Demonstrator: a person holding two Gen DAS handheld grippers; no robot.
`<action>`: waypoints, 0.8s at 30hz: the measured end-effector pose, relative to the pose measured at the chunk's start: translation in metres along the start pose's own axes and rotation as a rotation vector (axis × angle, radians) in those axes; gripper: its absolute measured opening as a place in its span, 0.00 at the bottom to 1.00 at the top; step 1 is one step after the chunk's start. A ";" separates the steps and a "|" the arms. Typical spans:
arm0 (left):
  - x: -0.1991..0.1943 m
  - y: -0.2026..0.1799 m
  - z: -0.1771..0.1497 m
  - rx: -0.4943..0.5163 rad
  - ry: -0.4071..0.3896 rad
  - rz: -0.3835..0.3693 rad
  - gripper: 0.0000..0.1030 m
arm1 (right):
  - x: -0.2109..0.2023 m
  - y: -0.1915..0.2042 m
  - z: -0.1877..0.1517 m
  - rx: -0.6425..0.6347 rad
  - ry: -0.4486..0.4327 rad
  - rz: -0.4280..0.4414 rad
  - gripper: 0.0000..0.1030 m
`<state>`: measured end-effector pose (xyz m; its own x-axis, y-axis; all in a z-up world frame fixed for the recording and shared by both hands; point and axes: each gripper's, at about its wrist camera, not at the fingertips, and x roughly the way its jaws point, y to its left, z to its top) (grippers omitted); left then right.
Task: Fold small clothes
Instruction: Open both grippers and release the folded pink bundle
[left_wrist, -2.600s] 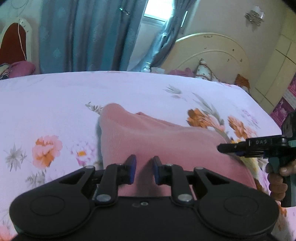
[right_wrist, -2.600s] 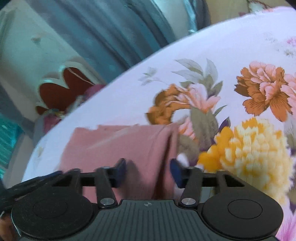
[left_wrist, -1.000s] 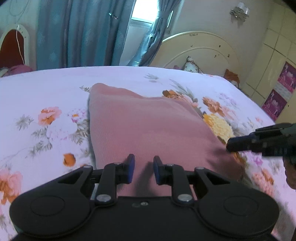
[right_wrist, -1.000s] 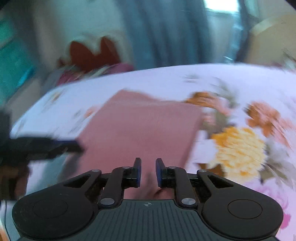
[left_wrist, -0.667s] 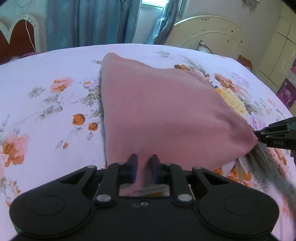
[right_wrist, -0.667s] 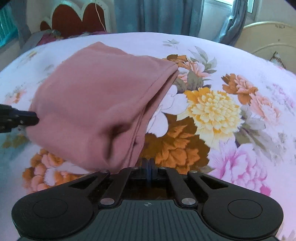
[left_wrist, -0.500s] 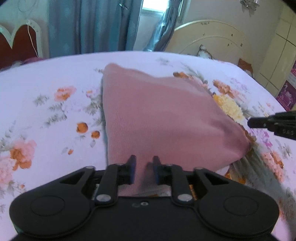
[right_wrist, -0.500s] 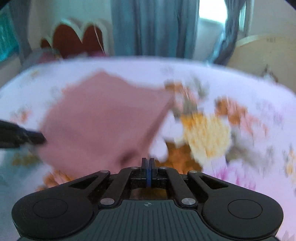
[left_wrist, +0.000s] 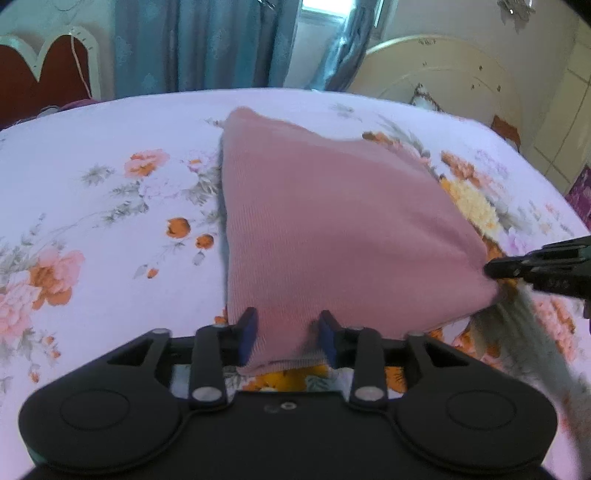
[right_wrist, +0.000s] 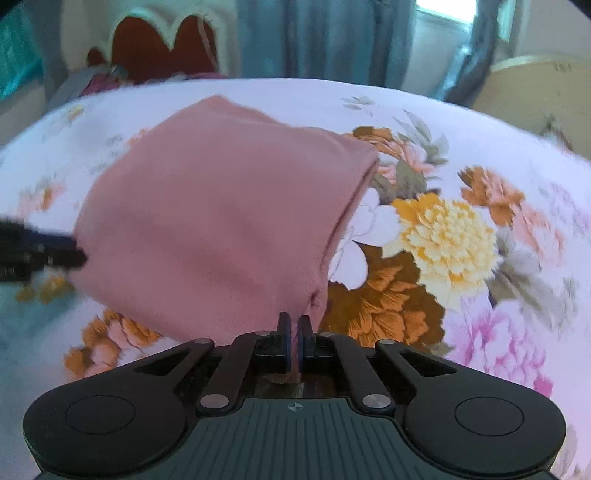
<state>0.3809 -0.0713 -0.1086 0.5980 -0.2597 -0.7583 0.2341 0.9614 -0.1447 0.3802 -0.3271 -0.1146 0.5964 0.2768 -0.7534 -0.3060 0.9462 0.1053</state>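
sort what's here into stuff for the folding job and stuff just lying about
For the job:
pink garment
left gripper, jaws opening around its near edge
right gripper, shut on its corner

Just there:
floral bedsheet
blue curtains
cream headboard

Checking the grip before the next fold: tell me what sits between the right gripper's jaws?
A bunched corner of the pink garment sits pinched between the right gripper's shut jaws, seen in the right wrist view.

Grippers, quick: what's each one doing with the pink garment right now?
Left gripper: jaws opening, pink garment edge between them.
Right gripper: shut on the garment's near corner.
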 end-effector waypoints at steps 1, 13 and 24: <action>-0.005 0.000 0.001 -0.002 -0.025 0.011 0.81 | -0.007 -0.002 0.005 0.005 -0.036 0.009 0.00; 0.019 0.009 0.004 -0.055 0.060 0.055 0.80 | 0.018 -0.020 -0.002 0.059 0.048 0.006 0.00; 0.030 0.033 0.043 -0.151 0.014 0.025 0.93 | 0.023 -0.088 0.035 0.432 -0.071 0.232 0.84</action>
<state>0.4393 -0.0516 -0.1090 0.5911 -0.2352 -0.7716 0.1005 0.9706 -0.2188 0.4475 -0.3983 -0.1185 0.6027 0.4853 -0.6335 -0.1102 0.8368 0.5363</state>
